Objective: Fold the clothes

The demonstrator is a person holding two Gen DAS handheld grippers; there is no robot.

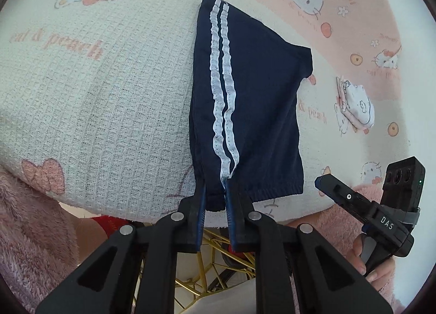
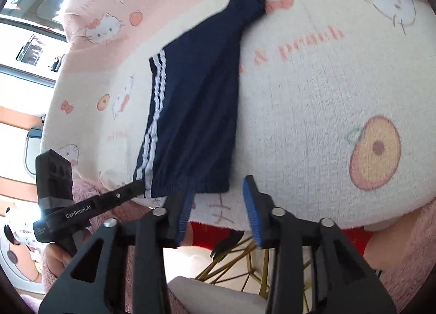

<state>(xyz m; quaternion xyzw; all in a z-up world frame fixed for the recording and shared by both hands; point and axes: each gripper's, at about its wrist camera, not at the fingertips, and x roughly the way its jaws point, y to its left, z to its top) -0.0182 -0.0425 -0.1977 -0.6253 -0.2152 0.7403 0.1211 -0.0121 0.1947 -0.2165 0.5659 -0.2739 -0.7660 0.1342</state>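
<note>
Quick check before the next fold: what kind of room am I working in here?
Probably a home, perhaps a bedroom or living room: the navy shorts lie on a cartoon-cat blanket, with a gold wire frame beneath and a window at the side.

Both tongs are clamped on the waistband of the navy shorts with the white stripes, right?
Not both. The left tongs grip the waistband of the navy shorts, but the right wrist view shows the right tongs open, with nothing between them.
</note>
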